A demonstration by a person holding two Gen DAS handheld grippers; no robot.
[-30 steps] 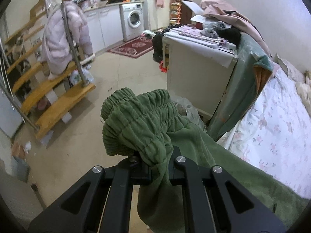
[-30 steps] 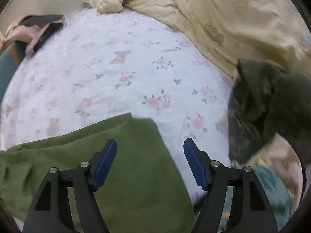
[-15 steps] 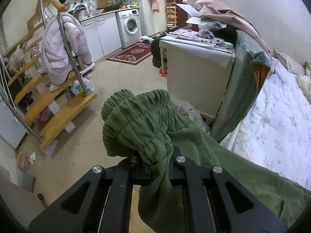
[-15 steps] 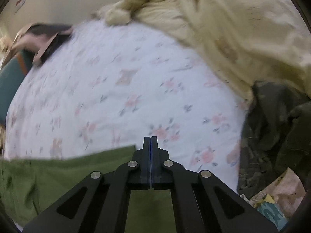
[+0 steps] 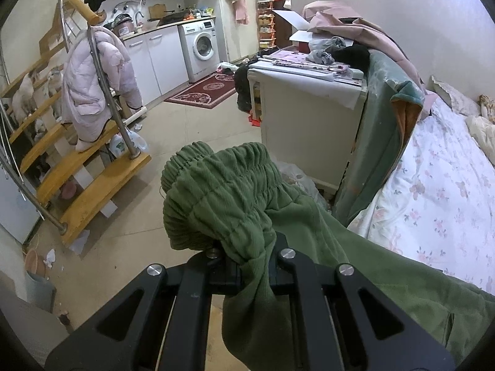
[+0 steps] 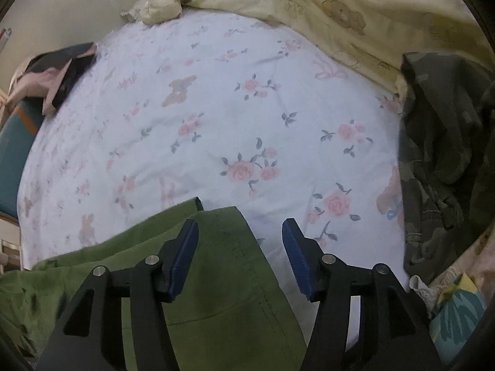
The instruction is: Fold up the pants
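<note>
Ribbed elastic waistband of the green fleece pants (image 5: 216, 198) is pinched by the left gripper (image 5: 247, 273). Right gripper (image 6: 239, 256) is held spread over the hem, apparently untouching, on the floral bedsheet (image 6: 216, 117).

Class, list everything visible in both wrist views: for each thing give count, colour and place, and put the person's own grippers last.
pants: one, green, waistband bunched in left gripper, legs on bed
bed sheet: one, white floral, covering bed
quilt: one, pale yellow, far end of bed
camouflage garment: one, dark green, right on bed
washing machine: one, white, kitchen
rug: one, red, before washer
jacket: one, pale pink, on stair rail
stairs: one flight, wooden, left
cabinet: one, cream, beside bed
left gripper: black, shut on pants
right gripper: black, blue pads, open above pant leg
</note>
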